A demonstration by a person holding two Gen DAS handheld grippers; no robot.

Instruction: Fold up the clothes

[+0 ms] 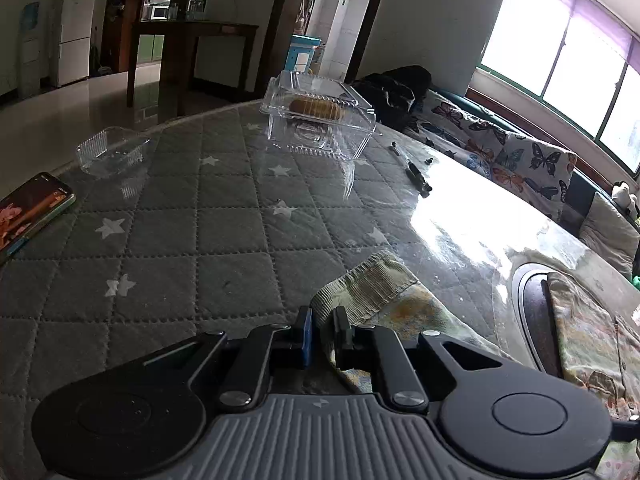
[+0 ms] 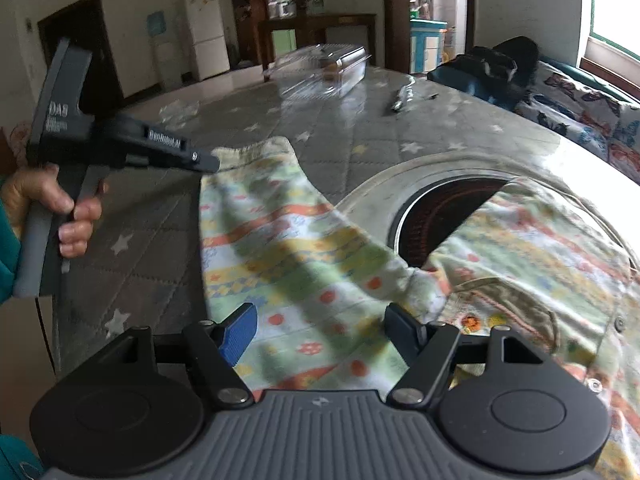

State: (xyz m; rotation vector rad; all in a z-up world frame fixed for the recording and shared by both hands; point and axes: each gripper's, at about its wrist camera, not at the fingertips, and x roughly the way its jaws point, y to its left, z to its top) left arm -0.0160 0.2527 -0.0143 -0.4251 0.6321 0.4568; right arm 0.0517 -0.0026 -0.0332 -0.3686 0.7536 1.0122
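Observation:
A small patterned garment in pale green, yellow and orange lies on the quilted grey table cover, partly over a round opening in the table. My left gripper is shut on the ribbed cuff of its sleeve; it also shows in the right wrist view, held by a hand at the sleeve's end. My right gripper is open, just above the stretched sleeve near the garment's body.
A clear plastic box with bread stands at the far middle of the table. A small clear tray and a phone lie at the left. A pen lies towards the right. A sofa with butterfly fabric runs along the right.

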